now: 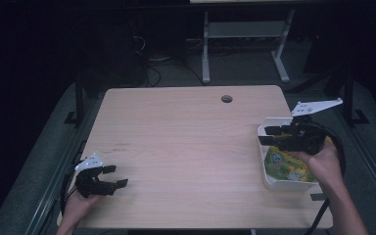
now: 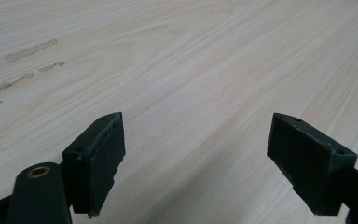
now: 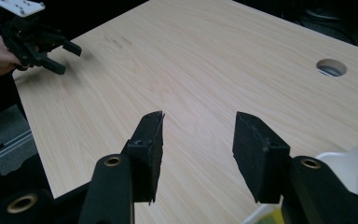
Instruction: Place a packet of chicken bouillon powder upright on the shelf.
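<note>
Hovering over the white tub [image 1: 265,172] at the worktop's [image 1: 186,147] right edge — colourful packet [image 1: 286,166] inside, print unreadable — my right claw [image 1: 269,135] gapes empty; my left claw [image 1: 115,176] stands wide, empty, near the left edge.

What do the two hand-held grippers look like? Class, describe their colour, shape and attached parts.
Both are black. The left gripper and right gripper each have two blocky, wedge-shaped jaws on arms with brass-ringed pivot holes. Each carries a pale three-cornered plate on top, drilled with small holes. A dark cable loops from the right one. The forearms show no sleeves.
</note>
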`<state>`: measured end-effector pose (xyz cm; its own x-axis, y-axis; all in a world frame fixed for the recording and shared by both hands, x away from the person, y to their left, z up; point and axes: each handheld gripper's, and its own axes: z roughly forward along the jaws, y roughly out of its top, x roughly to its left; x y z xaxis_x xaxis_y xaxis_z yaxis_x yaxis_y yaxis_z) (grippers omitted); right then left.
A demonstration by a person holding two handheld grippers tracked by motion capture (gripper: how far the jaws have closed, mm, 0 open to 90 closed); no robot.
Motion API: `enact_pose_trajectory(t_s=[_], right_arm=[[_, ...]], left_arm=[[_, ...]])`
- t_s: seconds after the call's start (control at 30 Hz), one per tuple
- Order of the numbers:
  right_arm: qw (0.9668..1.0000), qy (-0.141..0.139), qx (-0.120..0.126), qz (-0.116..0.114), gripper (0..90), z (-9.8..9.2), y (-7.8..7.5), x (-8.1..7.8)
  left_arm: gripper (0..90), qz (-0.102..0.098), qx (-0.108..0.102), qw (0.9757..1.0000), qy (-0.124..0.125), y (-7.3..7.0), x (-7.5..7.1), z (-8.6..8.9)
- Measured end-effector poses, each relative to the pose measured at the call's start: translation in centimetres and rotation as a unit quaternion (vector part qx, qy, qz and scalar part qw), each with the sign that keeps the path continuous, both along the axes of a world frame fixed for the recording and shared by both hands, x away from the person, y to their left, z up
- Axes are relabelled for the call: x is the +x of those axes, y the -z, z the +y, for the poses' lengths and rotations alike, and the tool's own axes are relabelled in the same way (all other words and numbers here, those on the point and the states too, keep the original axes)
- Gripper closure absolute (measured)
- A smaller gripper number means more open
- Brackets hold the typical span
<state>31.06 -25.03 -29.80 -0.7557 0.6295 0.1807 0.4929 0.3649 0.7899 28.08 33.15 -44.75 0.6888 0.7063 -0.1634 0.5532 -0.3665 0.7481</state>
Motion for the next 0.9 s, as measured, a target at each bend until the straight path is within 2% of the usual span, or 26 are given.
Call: enact_pose_trajectory(t_s=[0.2,0.9], right_arm=[[0.9998,-0.011,0.007,0.012,49.0,1.5,0.8,0.6],[0.9987,-0.034,0.023,0.031,41.2,5.8,2.9,2.1]], left_arm=[[18.7,-0.001,0.0,1.0,0.001,0.0,0.0,0.0],[18.7,-0.001,0.0,1.0,0.005,0.0,0.1,0.0]])
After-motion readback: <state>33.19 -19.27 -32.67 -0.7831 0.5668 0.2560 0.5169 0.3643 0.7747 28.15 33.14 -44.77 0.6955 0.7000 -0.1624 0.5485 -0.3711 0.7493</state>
